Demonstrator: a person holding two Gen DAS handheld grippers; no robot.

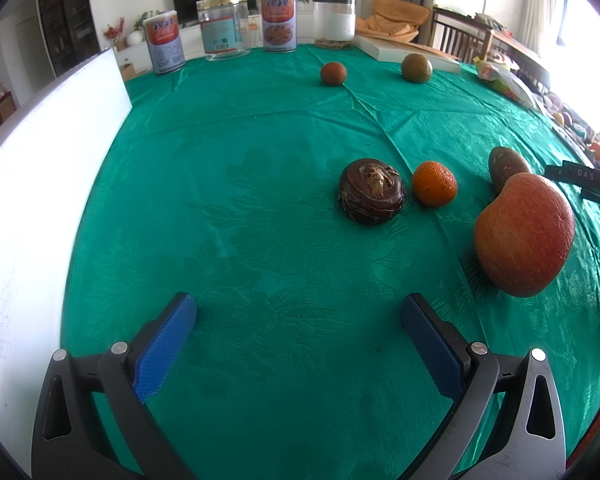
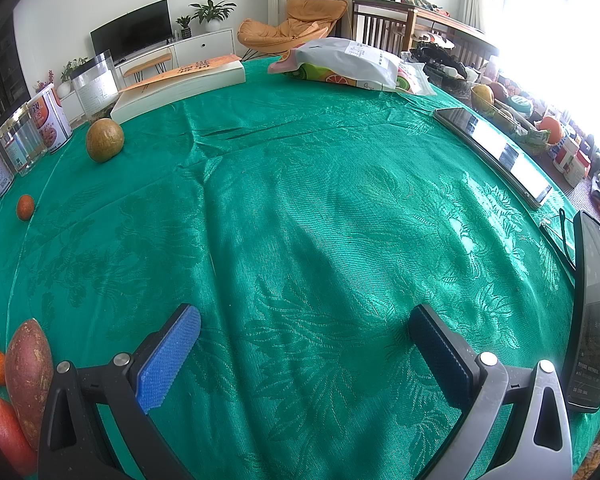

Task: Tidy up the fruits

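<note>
Left wrist: ribbed blue pads apart over glossy damask cloth.

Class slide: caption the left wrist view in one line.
Open left claw hovers over green tablecloth, facing apple and tangerine.

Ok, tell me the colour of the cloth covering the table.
Green, with a woven leaf pattern; the tablecloth shows best in the right wrist view.

right tool: fingers spread, empty | below: green tablecloth | far left: green-brown fruit
</note>
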